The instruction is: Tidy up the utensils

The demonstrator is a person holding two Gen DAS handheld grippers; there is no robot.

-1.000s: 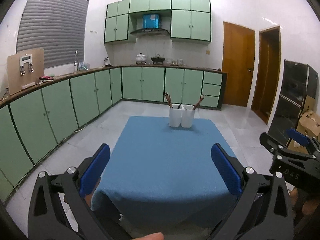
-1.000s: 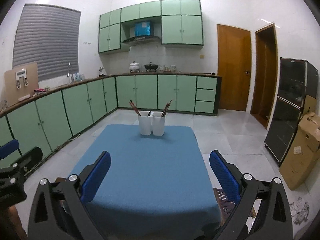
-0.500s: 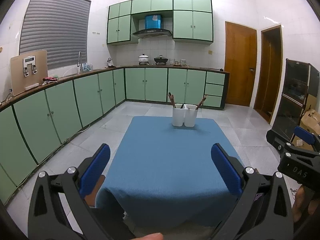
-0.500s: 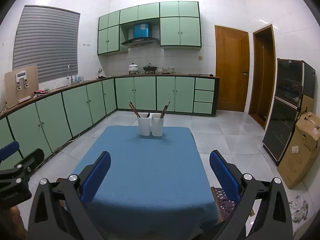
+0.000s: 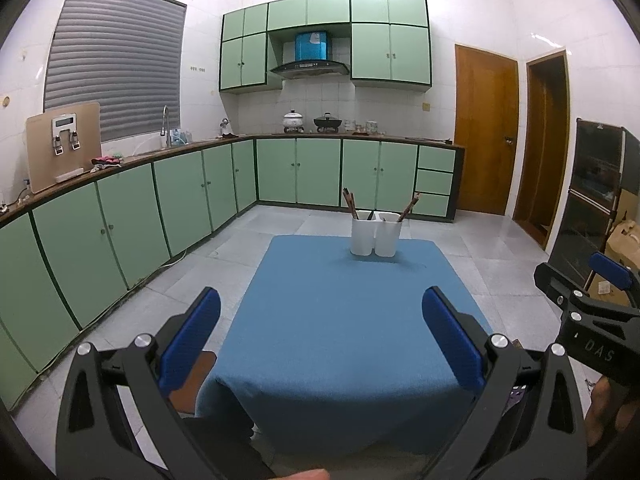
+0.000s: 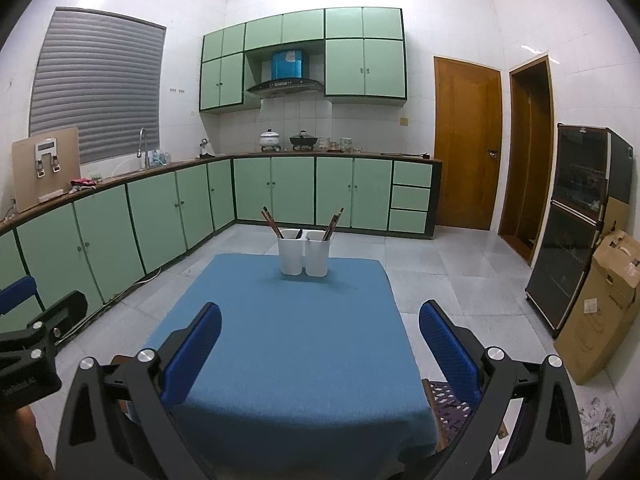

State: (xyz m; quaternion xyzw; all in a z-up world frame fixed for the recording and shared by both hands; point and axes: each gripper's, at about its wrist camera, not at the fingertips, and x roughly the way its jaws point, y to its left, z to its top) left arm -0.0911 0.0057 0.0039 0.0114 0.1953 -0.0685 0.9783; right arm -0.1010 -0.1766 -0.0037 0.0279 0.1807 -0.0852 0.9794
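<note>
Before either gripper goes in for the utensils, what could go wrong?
1. The two white cups touch side by side near the table's far edge; a push could tip them off.
2. The chopsticks lean outward, so an open gripper may knock one.
3. The tablecloth overhangs; a snag would drag it.

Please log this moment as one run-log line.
left gripper: open, empty | right gripper: open, empty | two white holders: touching, far table edge

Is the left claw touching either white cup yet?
Apart. In the left wrist view the left claw is open over the near end of the blue tablecloth, with bare cloth between it and the white cups.
</note>
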